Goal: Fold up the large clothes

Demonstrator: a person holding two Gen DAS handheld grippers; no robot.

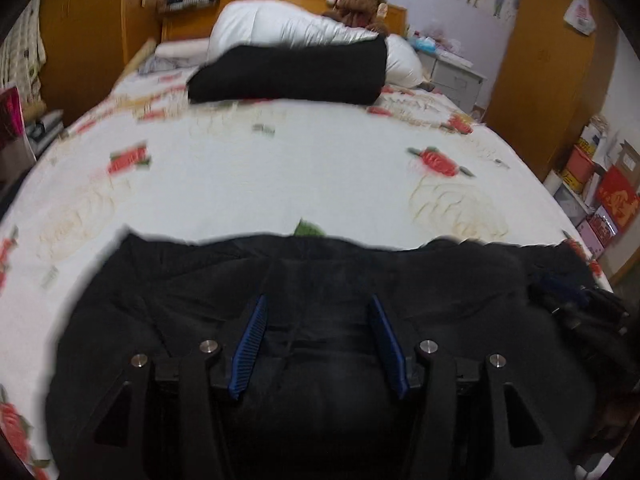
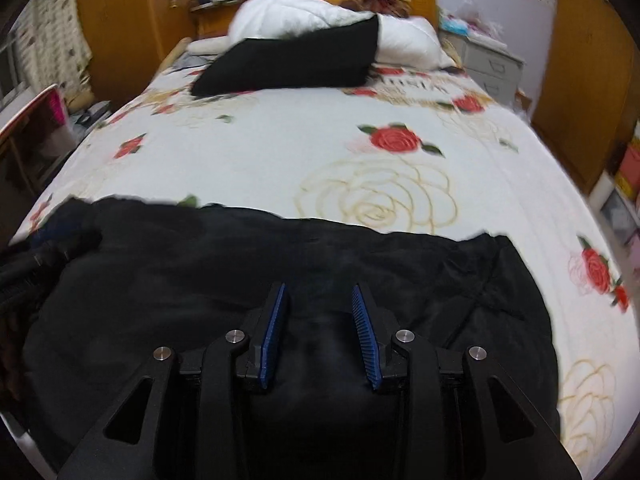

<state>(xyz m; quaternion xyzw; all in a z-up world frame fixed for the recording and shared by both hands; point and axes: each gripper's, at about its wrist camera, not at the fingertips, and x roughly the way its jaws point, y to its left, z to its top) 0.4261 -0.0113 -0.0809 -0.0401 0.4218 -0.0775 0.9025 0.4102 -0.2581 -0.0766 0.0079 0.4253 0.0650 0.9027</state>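
- left wrist view: left claw has its blue pads spread apart, nothing between them; only dark cloth shows in the gap behind.
- black garment lies on the near part of the bed, far edge roughly straight across the flowered sheet.
- judged step: a fold looks just laid down and let go; the claw sits above the cloth rather than gripping it.
- at the far right edge a dark shape is probably the other claw, blurred, not certain.
- folded black piece rests further up the bed against the white duvet; likely an item already done.
- right wrist view: right claw pads also apart, narrower gap, nothing clamped.
- same black garment fills the lower frame; right side ends in a rounded edge near a red rose print.
- next move, judged: pick a fresh edge or corner, probably at the side, close both claws on it and carry it across. needs the cloth layers taken together so the fold stays flat.
- hidden or unclear: near edge of the garment is behind the claw bodies in both views; type of garment, sleeves or legs, cannot be told; black on black hides creases; motion blur softens the sheet in the left view.
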